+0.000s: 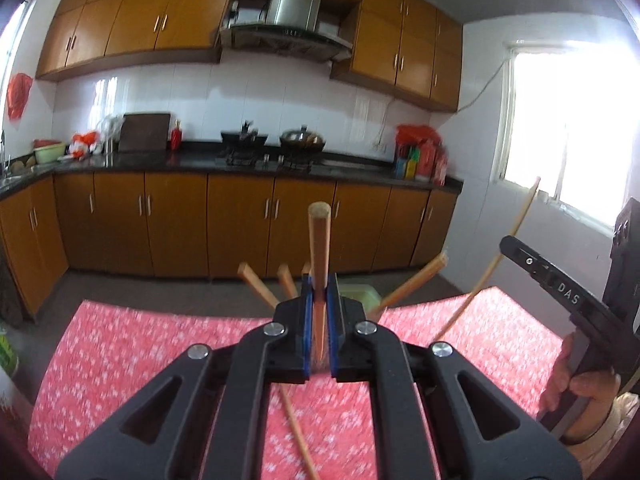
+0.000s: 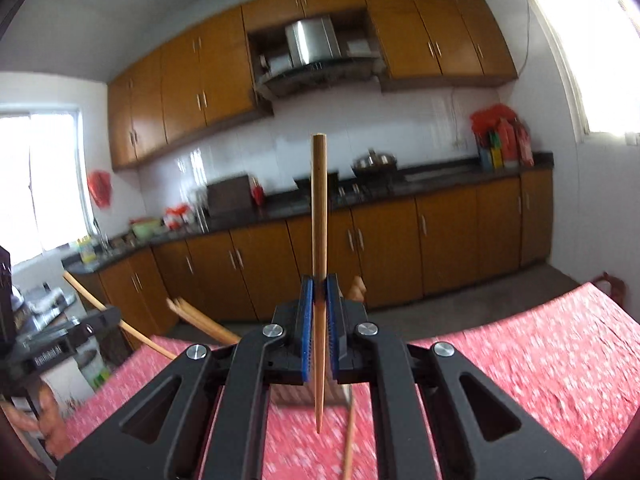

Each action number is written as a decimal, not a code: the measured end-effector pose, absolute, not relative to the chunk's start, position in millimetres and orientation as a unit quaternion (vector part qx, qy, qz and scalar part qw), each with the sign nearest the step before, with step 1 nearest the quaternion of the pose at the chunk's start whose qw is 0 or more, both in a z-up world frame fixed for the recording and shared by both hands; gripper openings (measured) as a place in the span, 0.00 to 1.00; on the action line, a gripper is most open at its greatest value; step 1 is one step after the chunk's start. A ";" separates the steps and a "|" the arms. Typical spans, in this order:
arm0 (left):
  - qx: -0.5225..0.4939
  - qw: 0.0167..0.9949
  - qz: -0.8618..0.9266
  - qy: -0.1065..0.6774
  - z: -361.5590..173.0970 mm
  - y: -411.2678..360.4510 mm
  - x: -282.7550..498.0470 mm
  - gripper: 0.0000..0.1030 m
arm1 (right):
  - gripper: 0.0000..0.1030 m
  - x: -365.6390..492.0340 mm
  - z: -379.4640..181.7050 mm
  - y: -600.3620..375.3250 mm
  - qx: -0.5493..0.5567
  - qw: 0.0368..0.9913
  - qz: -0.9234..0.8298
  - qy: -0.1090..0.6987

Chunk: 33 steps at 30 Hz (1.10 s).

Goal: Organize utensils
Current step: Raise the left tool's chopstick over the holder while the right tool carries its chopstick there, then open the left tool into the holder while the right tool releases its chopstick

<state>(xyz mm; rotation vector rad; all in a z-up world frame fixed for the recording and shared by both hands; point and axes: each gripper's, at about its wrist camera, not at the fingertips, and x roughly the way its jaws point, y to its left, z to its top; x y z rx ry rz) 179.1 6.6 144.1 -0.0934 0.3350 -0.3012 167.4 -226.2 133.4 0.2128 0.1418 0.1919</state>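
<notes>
My left gripper (image 1: 319, 292) is shut on a wooden chopstick (image 1: 319, 248) that stands upright between the blue pads, above the red patterned tablecloth (image 1: 120, 344). Several chopsticks (image 1: 412, 286) fan out of a pale green holder (image 1: 360, 294) just behind the left fingers. My right gripper (image 2: 319, 292) is shut on another chopstick (image 2: 319, 220), also upright, tip down. The right gripper also shows at the right of the left wrist view, holding its chopstick (image 1: 492, 264). One loose chopstick (image 1: 298, 436) lies on the cloth under the left gripper; another (image 2: 350, 440) lies under the right gripper.
The table edge runs in front of a kitchen with brown cabinets (image 1: 240, 224), a dark counter, a stove with pans (image 1: 302, 140) and a bright window (image 1: 572, 120) at right. The left gripper and hand show at the left of the right wrist view (image 2: 56, 344).
</notes>
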 end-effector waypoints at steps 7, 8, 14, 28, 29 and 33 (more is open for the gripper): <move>-0.060 0.982 -0.134 0.119 174.2 -8.7 203.0 0.07 | 0.07 191.7 153.1 -214.9 0.110 0.991 0.081 -0.003; -0.057 0.983 -0.129 0.117 173.9 -11.9 209.7 0.07 | 0.07 196.4 151.6 -213.4 0.108 0.991 0.078 -0.006; -0.061 0.981 -0.121 0.135 151.7 -18.2 244.7 0.07 | 0.07 231.4 124.6 -201.4 0.092 0.994 0.062 0.011; -0.077 0.979 -0.113 0.153 130.9 2.6 252.3 0.25 | 0.48 203.8 105.2 -211.5 0.088 0.992 0.065 0.062; -0.077 0.979 -0.111 0.151 131.5 5.8 246.9 0.27 | 0.48 200.4 105.8 -214.9 0.090 0.992 0.061 0.064; -0.075 0.981 -0.093 0.153 120.4 24.1 215.4 0.33 | 0.48 177.1 88.4 -232.1 0.093 0.990 0.043 0.098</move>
